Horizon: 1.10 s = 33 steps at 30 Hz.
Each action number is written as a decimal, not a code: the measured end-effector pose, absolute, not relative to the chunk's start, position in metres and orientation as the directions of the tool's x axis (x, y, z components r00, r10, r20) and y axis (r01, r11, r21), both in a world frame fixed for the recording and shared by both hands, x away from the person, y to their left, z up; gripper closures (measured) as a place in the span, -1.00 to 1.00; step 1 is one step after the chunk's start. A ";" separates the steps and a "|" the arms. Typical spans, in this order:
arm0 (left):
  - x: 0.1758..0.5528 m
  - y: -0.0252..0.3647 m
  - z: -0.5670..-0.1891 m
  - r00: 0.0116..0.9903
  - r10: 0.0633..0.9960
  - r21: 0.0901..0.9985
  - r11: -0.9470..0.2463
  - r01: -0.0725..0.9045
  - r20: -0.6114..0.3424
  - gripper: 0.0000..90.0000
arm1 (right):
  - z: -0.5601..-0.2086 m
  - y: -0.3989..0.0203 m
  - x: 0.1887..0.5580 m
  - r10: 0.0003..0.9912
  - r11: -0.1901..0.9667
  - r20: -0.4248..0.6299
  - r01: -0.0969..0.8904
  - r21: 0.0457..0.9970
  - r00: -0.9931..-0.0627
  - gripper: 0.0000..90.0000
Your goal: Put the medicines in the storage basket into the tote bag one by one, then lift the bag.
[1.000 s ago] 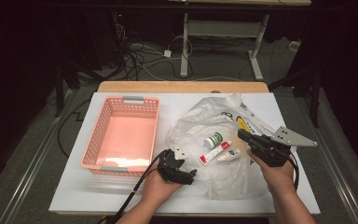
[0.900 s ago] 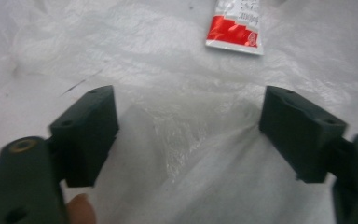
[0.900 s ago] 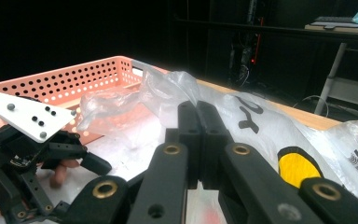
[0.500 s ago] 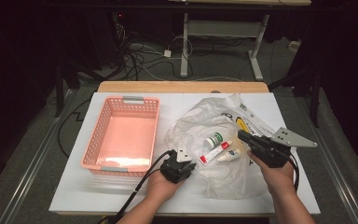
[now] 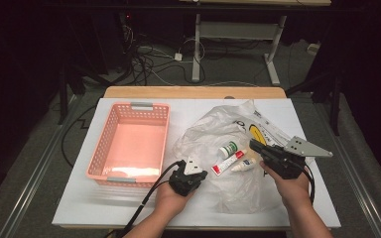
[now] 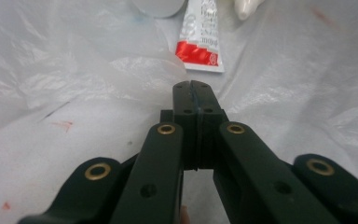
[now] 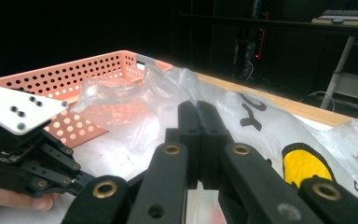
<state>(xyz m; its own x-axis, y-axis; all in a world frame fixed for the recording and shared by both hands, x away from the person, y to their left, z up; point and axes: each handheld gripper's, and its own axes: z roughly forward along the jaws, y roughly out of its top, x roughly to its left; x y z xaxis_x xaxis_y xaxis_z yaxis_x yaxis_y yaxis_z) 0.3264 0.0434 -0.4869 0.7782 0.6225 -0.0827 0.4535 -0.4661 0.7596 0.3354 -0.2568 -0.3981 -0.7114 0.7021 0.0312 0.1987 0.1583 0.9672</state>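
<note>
Toothpaste tube [image 6: 200, 35] just beyond closed jaws

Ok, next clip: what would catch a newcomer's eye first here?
Probably the pink basket, empty, on the left of the white table. Right of it lies a crumpled clear plastic bag with a yellow and black print, and on the bag sit a red and white tube, a green-capped bottle and a small white bottle. The left gripper and right gripper, both shut, flank those three items.
</note>
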 end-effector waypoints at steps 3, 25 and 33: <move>0.325 0.047 -0.486 0.780 0.618 0.780 -0.440 0.444 -0.095 0.96 | -0.399 -0.258 0.337 0.707 0.155 0.035 0.203 0.967 -0.706 1.00; 0.315 0.041 -0.468 0.809 0.588 0.833 -0.446 0.327 -0.002 0.96 | -0.395 -0.262 0.338 0.727 0.140 0.022 0.179 0.974 -0.687 1.00; 0.313 0.040 -0.456 0.810 0.586 0.855 -0.427 0.295 0.013 0.96 | -0.392 -0.261 0.336 0.732 0.130 0.020 0.168 0.977 -0.681 1.00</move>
